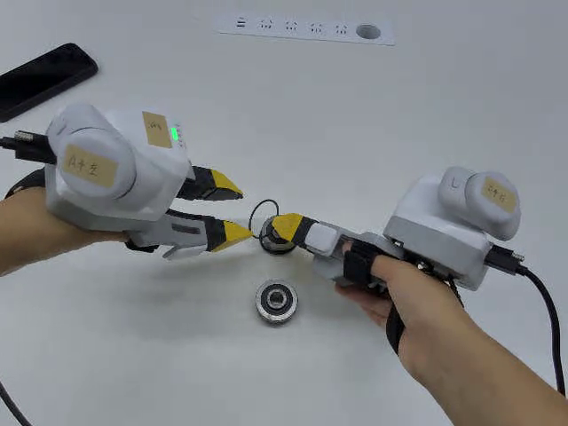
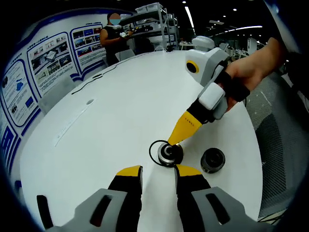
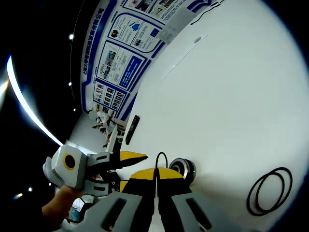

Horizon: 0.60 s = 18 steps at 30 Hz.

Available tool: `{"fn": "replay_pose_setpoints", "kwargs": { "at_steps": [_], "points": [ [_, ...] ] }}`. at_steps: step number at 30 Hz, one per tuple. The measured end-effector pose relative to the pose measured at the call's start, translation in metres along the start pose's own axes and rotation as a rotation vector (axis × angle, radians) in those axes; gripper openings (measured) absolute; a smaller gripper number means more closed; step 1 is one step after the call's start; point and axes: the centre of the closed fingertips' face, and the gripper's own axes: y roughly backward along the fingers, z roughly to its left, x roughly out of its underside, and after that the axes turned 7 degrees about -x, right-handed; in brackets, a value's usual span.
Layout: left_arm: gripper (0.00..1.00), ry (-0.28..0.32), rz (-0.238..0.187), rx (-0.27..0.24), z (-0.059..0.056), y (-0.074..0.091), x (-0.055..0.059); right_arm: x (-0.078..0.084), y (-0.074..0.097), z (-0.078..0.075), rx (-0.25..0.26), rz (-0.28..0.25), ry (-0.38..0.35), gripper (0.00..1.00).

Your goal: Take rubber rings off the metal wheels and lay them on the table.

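A small metal wheel (image 1: 273, 240) lies mid-table, with a thin black rubber ring (image 1: 263, 210) hanging half off its far side. My right gripper (image 1: 286, 226) is shut, and its yellow tips touch the wheel's edge where the ring meets it. I cannot tell whether they pinch the ring. My left gripper (image 1: 231, 209) is open just left of the wheel, its jaws on either side of the line to it. In the left gripper view the wheel (image 2: 170, 153) and ring (image 2: 152, 150) lie just ahead of my open left gripper (image 2: 158, 171). A second wheel (image 1: 277, 300) lies nearer me.
Two loose rubber rings (image 3: 270, 189) lie on the white table in the right gripper view. A black phone (image 1: 43, 78) lies at the far left and a white socket strip (image 1: 306, 27) at the far edge. A person (image 2: 115, 31) stands beyond the table.
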Motion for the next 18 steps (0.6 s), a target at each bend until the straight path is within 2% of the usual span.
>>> {"fn": "replay_pose_setpoints", "kwargs": {
  "at_steps": [3, 8, 12, 18],
  "points": [
    [0.28, 0.008, -0.014, -0.008, 0.005, 0.003, 0.0, -0.01, 0.004, 0.001, -0.013, -0.029, -0.022, 0.01],
    [0.29, 0.018, -0.046, -0.013, 0.004, 0.002, -0.011, -0.023, 0.016, -0.001, -0.013, -0.073, -0.042, 0.01],
    [0.3, 0.016, -0.06, -0.015, 0.002, 0.003, -0.018, -0.028, 0.03, -0.013, 0.014, -0.107, -0.06, 0.02],
    [0.3, 0.015, -0.079, -0.022, -0.001, 0.007, -0.025, -0.024, 0.055, -0.032, 0.066, -0.141, -0.089, 0.02]
  ]
}}
